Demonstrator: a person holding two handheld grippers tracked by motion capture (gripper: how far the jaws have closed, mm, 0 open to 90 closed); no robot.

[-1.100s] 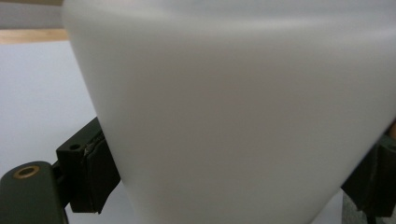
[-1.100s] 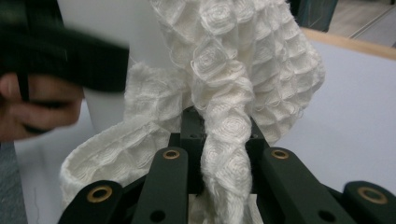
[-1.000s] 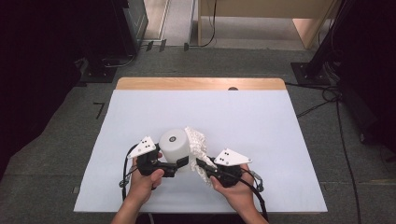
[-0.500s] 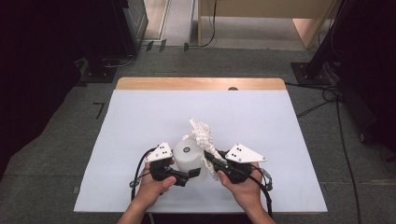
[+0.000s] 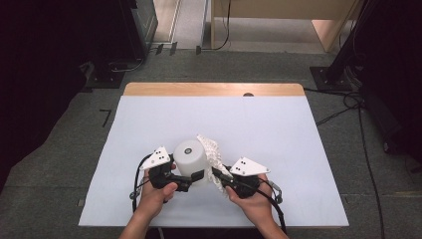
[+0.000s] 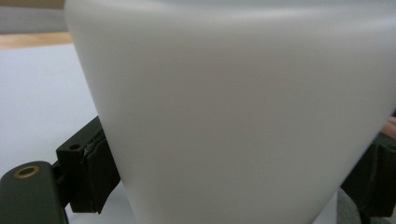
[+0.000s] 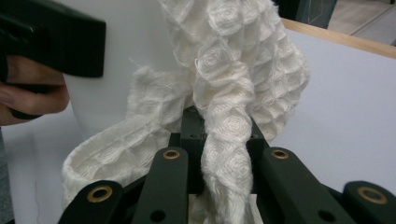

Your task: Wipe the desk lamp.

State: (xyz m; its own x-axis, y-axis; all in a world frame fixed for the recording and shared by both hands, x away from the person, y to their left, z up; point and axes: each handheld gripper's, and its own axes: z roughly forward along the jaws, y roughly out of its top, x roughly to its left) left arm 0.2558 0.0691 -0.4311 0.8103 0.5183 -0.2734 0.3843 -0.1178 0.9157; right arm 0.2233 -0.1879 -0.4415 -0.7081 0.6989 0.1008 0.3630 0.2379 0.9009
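Observation:
A white plastic cup (image 5: pixel 189 158) is turned upside down above the table's near middle, and my left gripper (image 5: pixel 195 175) is shut on its side. In the left gripper view the cup's wall (image 6: pixel 233 112) sits between the two black pads (image 6: pixel 95 175). A white waffle-weave cloth (image 5: pixel 212 158) hangs against the cup's right side. My right gripper (image 5: pixel 219 175) is shut on the cloth. Seen from the right gripper view, a twisted fold of the cloth (image 7: pixel 229 140) is pinched between the jaws, with the cup wall (image 7: pixel 121 51) just behind it.
The table is covered by a pale sheet (image 5: pixel 259 124), with a wooden strip (image 5: pixel 214 89) along its far edge. Dark stands and cables (image 5: pixel 348 99) lie on the grey floor around it. A hand (image 7: pixel 28 95) holds the left gripper close by.
Both grippers, the cup and the cloth swung to the right half a second ago and have come back left. The grips on cup and cloth are unchanged.

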